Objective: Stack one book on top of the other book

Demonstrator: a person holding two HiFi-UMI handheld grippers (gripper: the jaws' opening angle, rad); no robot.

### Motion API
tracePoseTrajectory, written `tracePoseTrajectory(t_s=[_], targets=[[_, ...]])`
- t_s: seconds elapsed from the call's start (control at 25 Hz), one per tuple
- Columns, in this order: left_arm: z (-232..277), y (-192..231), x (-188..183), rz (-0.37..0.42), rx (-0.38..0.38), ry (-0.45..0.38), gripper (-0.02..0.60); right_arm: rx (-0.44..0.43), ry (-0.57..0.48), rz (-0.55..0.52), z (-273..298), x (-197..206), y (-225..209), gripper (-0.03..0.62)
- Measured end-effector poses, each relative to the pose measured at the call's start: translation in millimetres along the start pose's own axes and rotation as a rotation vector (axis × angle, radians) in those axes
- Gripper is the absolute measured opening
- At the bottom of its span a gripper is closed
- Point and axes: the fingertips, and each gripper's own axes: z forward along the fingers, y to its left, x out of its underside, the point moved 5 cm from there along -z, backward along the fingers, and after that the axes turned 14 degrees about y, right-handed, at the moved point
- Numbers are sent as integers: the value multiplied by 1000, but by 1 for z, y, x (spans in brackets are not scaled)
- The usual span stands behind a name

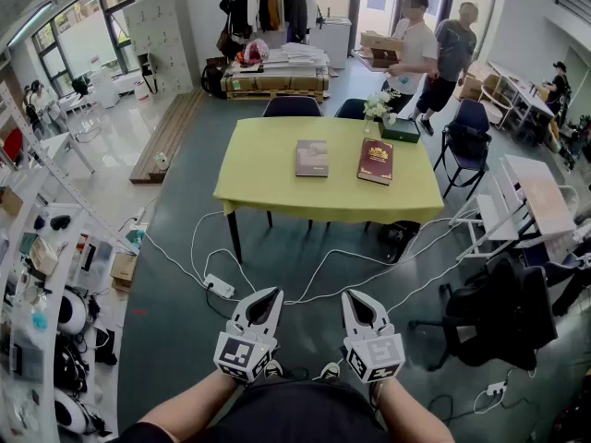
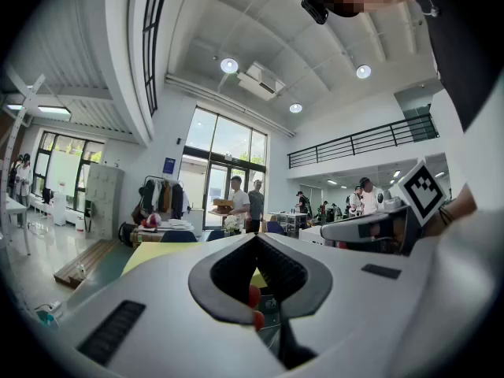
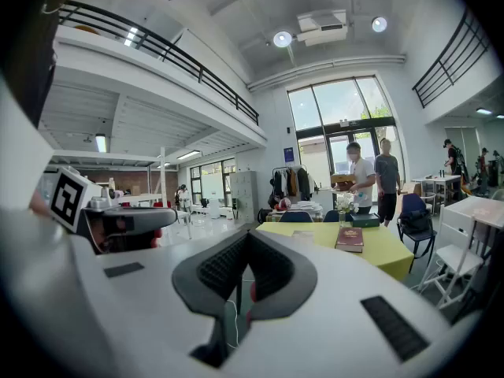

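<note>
Two books — a grey book (image 1: 312, 158) and a dark red book (image 1: 376, 161) — lie flat, apart, on the yellow table (image 1: 259, 183). Left gripper (image 1: 262, 310) & right gripper (image 1: 359, 310), jaws closed, empty, well short of the table.

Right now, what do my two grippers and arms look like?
Both the left gripper and right gripper are white plastic, each with two jaws tapering to a point, lined with dark grey ribbed pads. Each carries a cube with black-and-white square markers. The forearms are bare; no sleeves show.
</note>
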Motion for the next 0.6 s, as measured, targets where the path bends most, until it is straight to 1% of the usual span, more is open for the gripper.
tracePoseTrajectory(t_s=[0.16,0.36,0.48,0.6], targets=[[0,5,-1,-12,25,-2,10,-14,-12,-1,4,-3,5,14],[2,7,2,-8,46,3,11,-25,-26,-9,9,-5,9,14],[2,9,4,-9,43,-1,11,-24,-36,-7,11,-6,11,15],[-1,15,5,7,16,-11,11,-36,-44,2,14,-7,16,15]])
